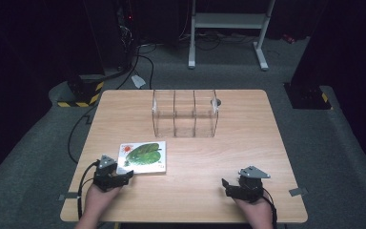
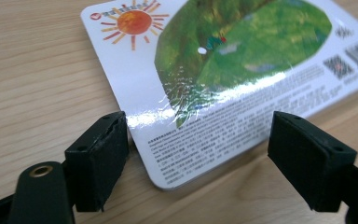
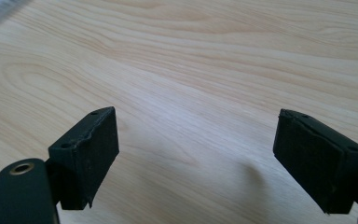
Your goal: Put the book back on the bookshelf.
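Observation:
A thin white book (image 1: 142, 157) with a green leaf and an orange sun on its cover lies flat on the wooden table (image 1: 248, 148), left of centre. My left gripper (image 1: 119, 177) sits at the book's near left corner, open. In the left gripper view the book (image 2: 223, 60) has its near corner between the two black jaws of my left gripper (image 2: 198, 161), and the left pad touches or nearly touches the book's edge. My right gripper (image 1: 228, 187) rests open near the table's front right. In the right gripper view my right gripper (image 3: 196, 161) has bare wood between its jaws.
A clear plastic rack (image 1: 185, 113) with three upright compartments stands at the back middle of the table. Beyond the table are a white metal stand (image 1: 228, 28), cables on grey floor and black-and-yellow striped corner guards (image 1: 78, 98).

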Demonstrator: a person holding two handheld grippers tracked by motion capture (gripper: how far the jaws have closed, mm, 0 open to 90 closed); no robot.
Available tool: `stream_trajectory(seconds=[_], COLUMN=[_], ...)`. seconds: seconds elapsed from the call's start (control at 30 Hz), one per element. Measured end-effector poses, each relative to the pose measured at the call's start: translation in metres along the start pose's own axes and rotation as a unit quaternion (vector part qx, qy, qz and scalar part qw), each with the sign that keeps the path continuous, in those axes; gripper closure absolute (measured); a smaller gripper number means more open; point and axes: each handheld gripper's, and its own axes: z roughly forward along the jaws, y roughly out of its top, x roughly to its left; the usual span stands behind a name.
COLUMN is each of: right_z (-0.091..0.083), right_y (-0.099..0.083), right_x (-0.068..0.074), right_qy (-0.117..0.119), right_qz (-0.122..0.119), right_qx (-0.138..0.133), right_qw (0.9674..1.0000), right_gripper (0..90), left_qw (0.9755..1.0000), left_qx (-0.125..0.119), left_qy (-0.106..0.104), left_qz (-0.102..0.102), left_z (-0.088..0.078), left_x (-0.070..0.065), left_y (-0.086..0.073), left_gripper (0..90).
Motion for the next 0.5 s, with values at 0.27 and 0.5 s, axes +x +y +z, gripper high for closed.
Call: stream_trajectory(seconds=[0.27, 0.5], right_z=[0.002, 0.015], right_y=[0.01, 0.02], right_x=[0.015, 0.034], right_qy=[0.023, 0.033], right_qz=[0.011, -0.009], right_qx=[-0.015, -0.016], right_qw=[0.9996, 0.9993], right_gripper=[13.3, 13.9], left_qw=[0.9989, 0.9961], left_qx=[-0.026, -0.055], left_qy=[-0.032, -0.009], left_qz=[-0.025, -0.069], left_z=[-0.005, 0.007], left_x=[-0.002, 0.007], left_y=[0.006, 0.017], left_gripper=[22.0, 26.3])
